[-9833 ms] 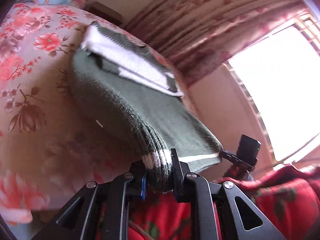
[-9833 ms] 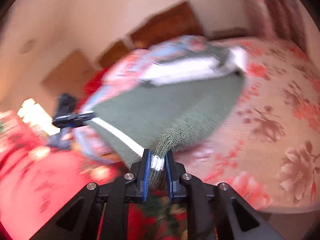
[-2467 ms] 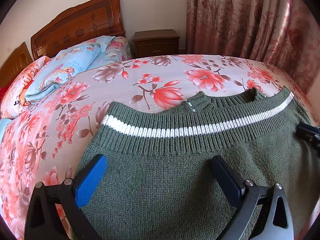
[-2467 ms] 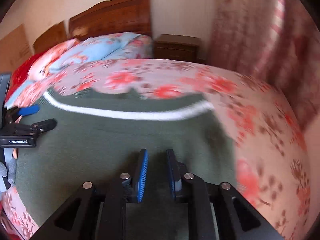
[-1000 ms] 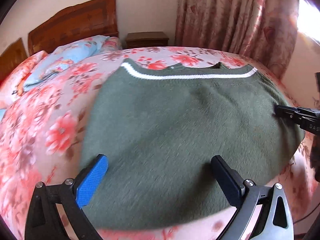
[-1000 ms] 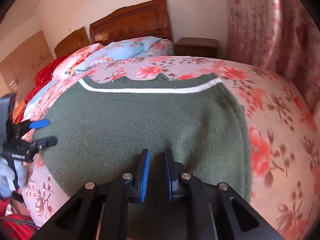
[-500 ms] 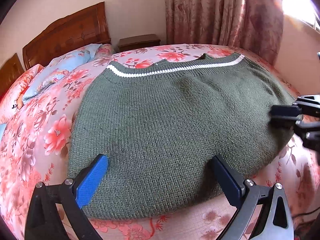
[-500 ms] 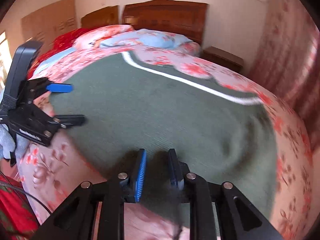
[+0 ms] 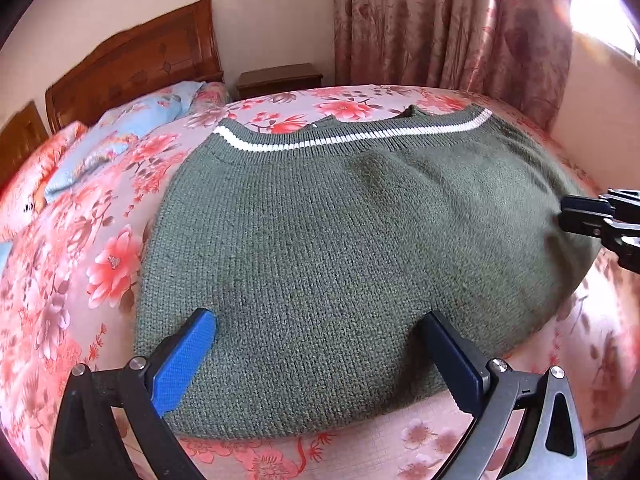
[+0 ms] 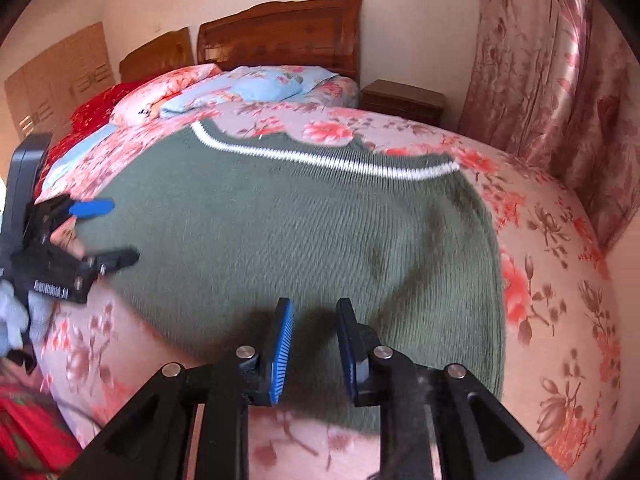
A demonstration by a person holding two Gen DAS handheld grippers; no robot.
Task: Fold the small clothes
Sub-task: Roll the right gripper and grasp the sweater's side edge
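On the floral bed (image 9: 100, 240), a green sweater (image 9: 340, 240) lies folded; left gripper (image 9: 320, 344) wide, right gripper (image 10: 314, 344) narrowly parted.

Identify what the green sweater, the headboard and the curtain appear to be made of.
Green sweater: thick knit yarn, probably wool or acrylic; visible stitch rows, ribbed white-striped hem.
Headboard: varnished reddish-brown wood; glossy carved panels.
Curtain: thin satin-like fabric, likely synthetic; sheen along hanging folds, floral pattern.

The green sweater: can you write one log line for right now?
green sweater: folded, flat on flowery bed | left gripper: wide open, empty | right gripper: slightly open, empty, over sweater's near edge
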